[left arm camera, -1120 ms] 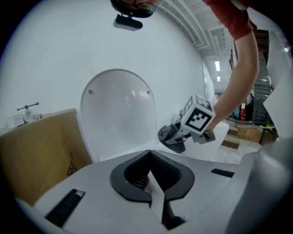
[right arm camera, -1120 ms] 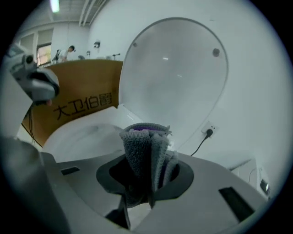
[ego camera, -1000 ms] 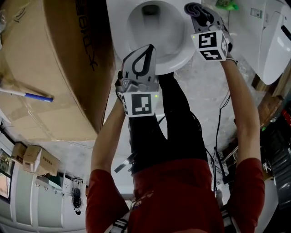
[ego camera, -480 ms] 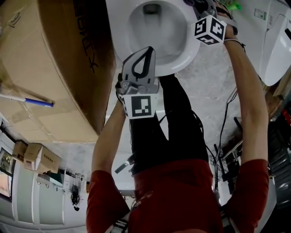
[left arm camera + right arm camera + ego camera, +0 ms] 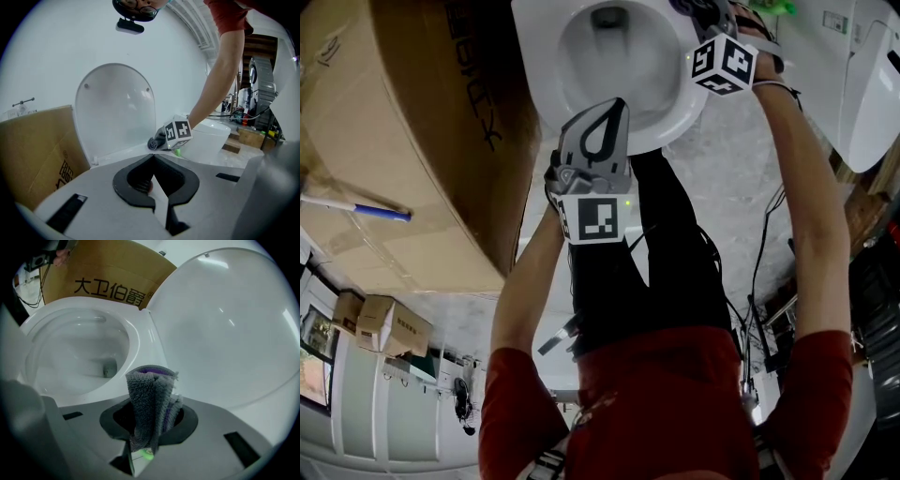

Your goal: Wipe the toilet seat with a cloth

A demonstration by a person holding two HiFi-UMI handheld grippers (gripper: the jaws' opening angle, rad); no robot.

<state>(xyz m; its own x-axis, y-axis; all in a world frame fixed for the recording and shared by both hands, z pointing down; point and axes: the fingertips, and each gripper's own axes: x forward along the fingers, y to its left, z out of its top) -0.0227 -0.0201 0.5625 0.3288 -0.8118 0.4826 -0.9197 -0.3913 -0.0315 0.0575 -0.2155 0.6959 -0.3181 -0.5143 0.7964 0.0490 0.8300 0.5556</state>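
**Your right gripper pinches the cloth at the seat's far right edge**

Your right gripper has its jaws clamped on a grey terry cloth. The cloth stands up between the jaws in a folded bunch, with a purple side showing at the top of the fold. In the head view this gripper reaches to the far right edge of the toilet seat, next to the hinge of the raised lid. From the left gripper view, the bunched cloth sits low against the seat's rim, just under the marker cube. I cannot confirm from any view that it is pressing on the seat.

Your left gripper has its jaws pressed together with nothing between them. In the head view it hangs over the near edge of the seat, pointing towards the bowl, well apart from the right gripper.

The lid stands upright behind the bowl. A large cardboard box with printed characters stands just beside the toilet, on your left.
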